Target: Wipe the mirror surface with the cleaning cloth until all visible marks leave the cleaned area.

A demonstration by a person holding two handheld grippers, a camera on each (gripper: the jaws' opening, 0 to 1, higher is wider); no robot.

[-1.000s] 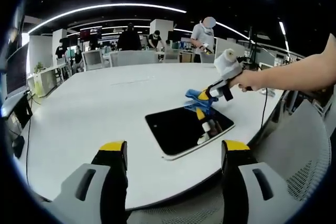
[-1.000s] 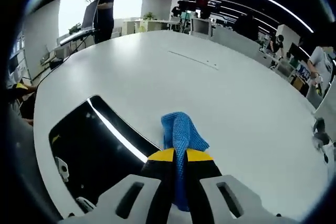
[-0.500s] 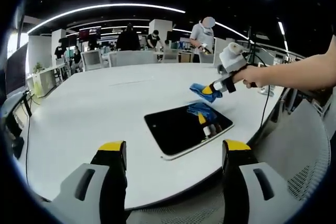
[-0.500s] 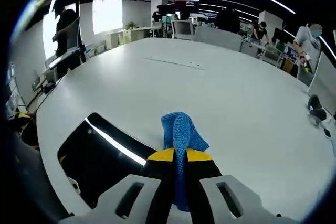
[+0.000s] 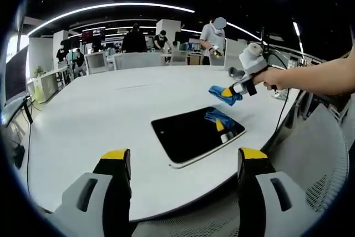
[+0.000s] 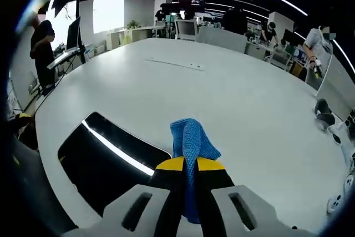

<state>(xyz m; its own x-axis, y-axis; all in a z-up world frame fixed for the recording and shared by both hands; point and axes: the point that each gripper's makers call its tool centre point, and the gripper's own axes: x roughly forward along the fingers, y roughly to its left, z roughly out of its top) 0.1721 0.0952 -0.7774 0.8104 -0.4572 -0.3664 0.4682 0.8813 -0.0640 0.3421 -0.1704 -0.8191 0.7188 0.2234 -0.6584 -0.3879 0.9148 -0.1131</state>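
two tongs: left tongs (image 5: 180, 162) released, jaws wide apart, low at the near edge of the surface (image 5: 100, 109), gripping nothing; right tongs (image 6: 185, 165) clenched on the cleaning cloth (image 6: 190, 140).
mirror (image 5: 194, 132): flat on the white surface, toward its near right edge, dark glass facing up.
cloth position: in the left gripper view the cleaning cloth hangs from the right tongs in the air, above and just past the far right corner of the mirror; apart from the glass, and its blue reflection sits in that corner.
marks: none that i can make out on the glass; a bright streak in the right gripper view reads as a ceiling-light reflection. too small to be sure.
progress (judgement): cloth off the glass, so no wiping at this instant; cannot tell whether cleaning is finished or another pass is due.
left to do: inspect the glass, wipe again if any mark shows.
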